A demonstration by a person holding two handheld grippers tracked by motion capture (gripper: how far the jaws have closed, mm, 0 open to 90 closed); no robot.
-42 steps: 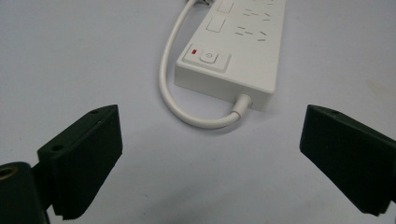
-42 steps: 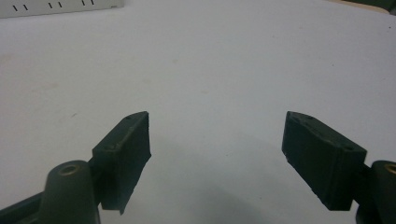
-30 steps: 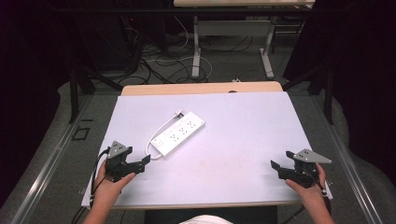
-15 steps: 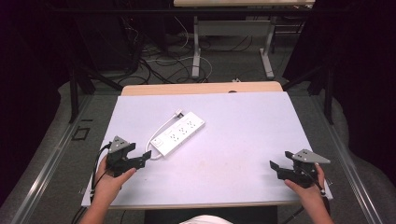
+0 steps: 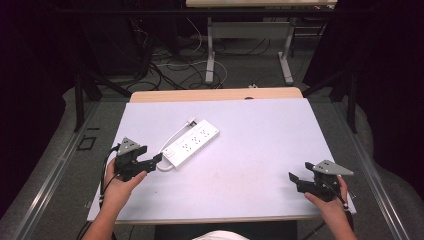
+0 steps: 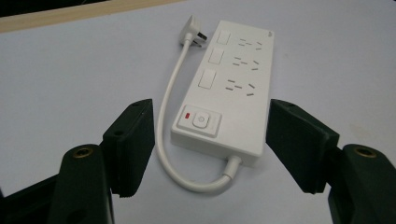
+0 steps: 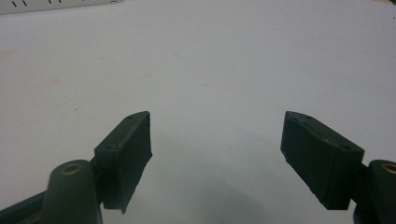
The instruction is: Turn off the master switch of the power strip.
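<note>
The white power strip (image 5: 191,143) lies flat and slantwise on the left half of the table (image 5: 260,150), its short cord (image 6: 170,135) looping back along its side to the plug (image 6: 196,37). To me it looks rigid, light and smooth-cased, so likely to slide if nudged. The sensible hold is across its narrow width near the switch end; the cord is floppy and would only drag.

The left gripper (image 5: 156,160) hovers just at that end, its jaws partly open and just been closing, the strip's end between them but untouched. The right gripper (image 5: 294,179) rests wide open near the table's right front corner. The tabletop is pale and matte. Behind it, cables sprawl on a dim floor.
</note>
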